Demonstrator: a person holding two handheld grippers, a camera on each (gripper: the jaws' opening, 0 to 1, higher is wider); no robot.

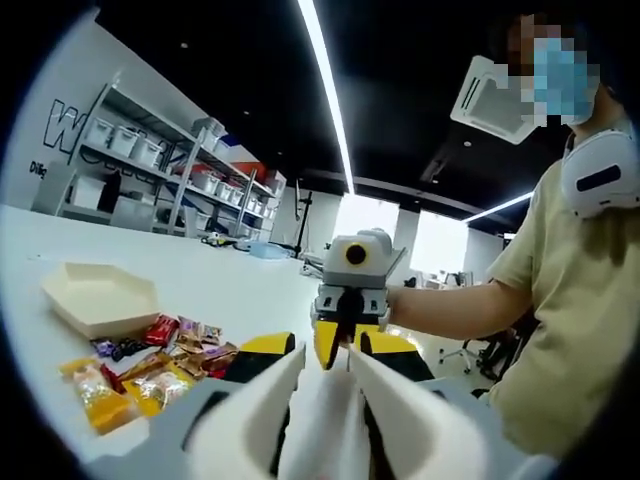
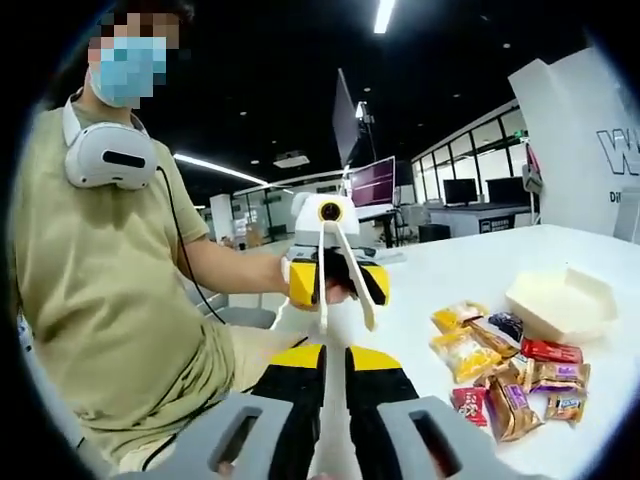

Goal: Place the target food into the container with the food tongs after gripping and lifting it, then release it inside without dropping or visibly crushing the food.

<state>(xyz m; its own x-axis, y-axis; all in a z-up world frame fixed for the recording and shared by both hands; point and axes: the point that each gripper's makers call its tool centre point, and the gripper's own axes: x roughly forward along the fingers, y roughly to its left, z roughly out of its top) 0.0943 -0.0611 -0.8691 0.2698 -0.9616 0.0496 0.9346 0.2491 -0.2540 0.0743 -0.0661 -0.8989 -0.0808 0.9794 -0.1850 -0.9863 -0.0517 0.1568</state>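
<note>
Snack packets (image 2: 505, 375): heaped on the white table (image 2: 450, 270) at four o'clock of the right gripper view, just beside the empty hexagonal container (image 2: 560, 300).

Handling: probably light, crinkly, slippery, crushable; pinch a sealed edge.

Left gripper (image 2: 335, 285): clamped on the white food tongs (image 2: 345, 275), arms spread.

Right gripper (image 1: 350, 340): jaws near-closed, holding nothing.

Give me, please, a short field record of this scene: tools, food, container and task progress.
left gripper: jaws closed on the white food tongs, raised in front of the person
right gripper: jaws together, nothing seen between them
food: pile of wrapped snack packets on the white table
container: beige hexagonal tray, looks empty, beside the pile
progress: no packet gripped yet; tongs well short of the pile
</note>
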